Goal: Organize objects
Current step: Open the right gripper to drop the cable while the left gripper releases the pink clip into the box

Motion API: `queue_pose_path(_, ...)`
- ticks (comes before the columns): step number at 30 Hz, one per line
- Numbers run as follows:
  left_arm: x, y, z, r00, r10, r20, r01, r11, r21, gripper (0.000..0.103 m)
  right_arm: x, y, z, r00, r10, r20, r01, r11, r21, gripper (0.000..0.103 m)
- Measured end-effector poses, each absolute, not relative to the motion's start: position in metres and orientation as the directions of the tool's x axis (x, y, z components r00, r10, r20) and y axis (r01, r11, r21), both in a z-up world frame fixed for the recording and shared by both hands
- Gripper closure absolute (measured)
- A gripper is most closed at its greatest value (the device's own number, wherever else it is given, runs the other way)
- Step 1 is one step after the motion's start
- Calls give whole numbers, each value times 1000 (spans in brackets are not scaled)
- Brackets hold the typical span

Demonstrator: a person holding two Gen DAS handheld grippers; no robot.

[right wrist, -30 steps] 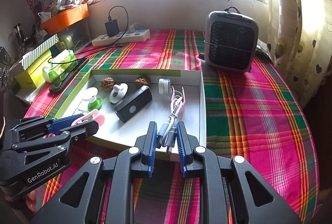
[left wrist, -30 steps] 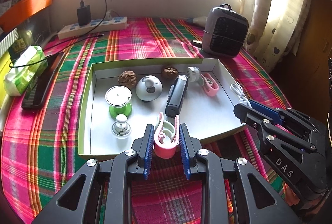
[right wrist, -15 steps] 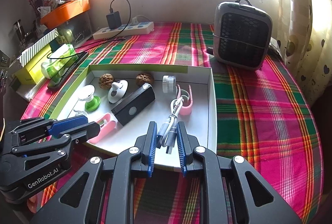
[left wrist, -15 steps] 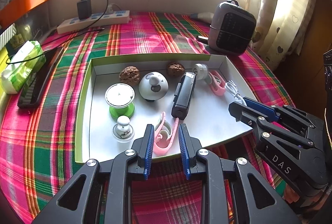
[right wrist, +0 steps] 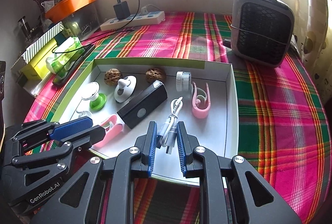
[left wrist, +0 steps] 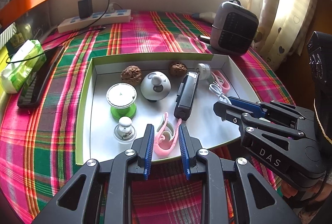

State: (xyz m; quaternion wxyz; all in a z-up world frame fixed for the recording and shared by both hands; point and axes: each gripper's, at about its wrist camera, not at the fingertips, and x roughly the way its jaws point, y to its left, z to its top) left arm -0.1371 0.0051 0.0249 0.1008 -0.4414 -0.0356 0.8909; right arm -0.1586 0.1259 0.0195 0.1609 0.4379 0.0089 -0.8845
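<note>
Holding a pink clip (left wrist: 165, 136) in the left gripper (left wrist: 166, 132), blue pads clamped on its flanks, over the near edge of the white tray (left wrist: 226, 62): light, springy plastic, likely slippery. Right gripper (right wrist: 166, 132) pinches a coiled white USB cable (right wrist: 171, 120) above the same edge; limp, best held at the bundle.

Tray (right wrist: 232, 99) is crowded along the back wall: two walnuts (right wrist: 113, 76), white dome (right wrist: 124, 89), white cap (right wrist: 183, 80). Green-based spool (right wrist: 95, 98) blocks the left side, black block (right wrist: 143, 107) lies diagonally across the middle. Bare tray floor only at the right front corner, between the pink clip (right wrist: 200, 101) and the near rim. Desk (right wrist: 280, 111) right of the tray is open plaid cloth up to the heater (right wrist: 262, 28). Left edge is blocked by phone (right wrist: 72, 64) and tissue pack (right wrist: 62, 53).
</note>
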Motion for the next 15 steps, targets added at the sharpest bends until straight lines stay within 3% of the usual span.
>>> queue_pose_path(15, -137, 5, 25, -590, 211, -779, -147, -977, -154, 81, -176, 122, 11, -550, -242, -799, 280, -955, 96, 83)
